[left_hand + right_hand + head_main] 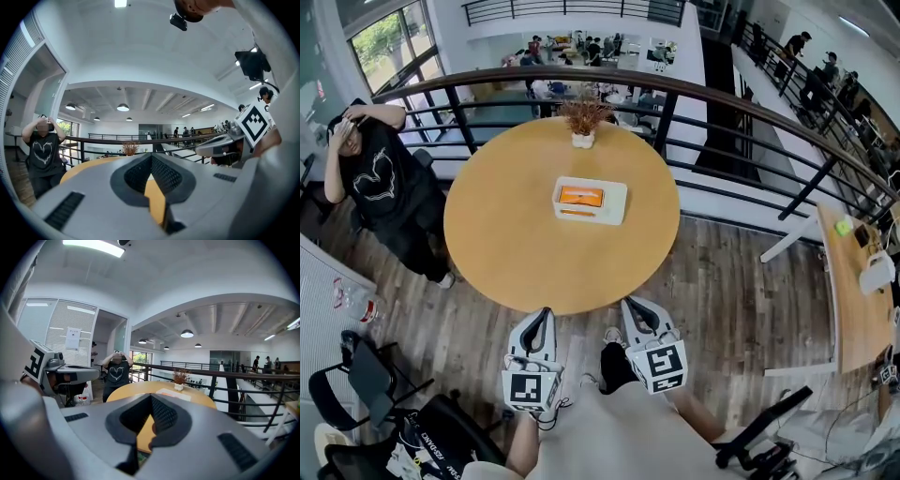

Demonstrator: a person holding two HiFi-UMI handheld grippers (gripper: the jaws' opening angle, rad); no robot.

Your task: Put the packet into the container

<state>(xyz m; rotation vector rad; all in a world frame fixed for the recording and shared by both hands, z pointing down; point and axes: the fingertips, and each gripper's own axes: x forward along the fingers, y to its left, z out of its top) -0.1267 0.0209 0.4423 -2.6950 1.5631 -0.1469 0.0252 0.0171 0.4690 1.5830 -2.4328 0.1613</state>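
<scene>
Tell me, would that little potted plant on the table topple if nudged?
Probably yes: the potted plant has a small white pot under a wider bushy top, so it looks tip-prone. The dry sprigs suggest it is light and brittle. It stands near the table's far edge, so a push might send it off.

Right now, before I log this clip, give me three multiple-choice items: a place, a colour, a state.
1. Where does the potted plant stand? A. far edge of the table B. floor C. a chair
2. Colour of the packet lying in the container? A. blue B. orange C. green
3. The right gripper has its jaws how? A. shut, empty B. wide open C. clamping the packet
Key: 1 A, it stands by the railing side; 2 B, orange against white; 3 A, pads meet, nothing between.
</scene>
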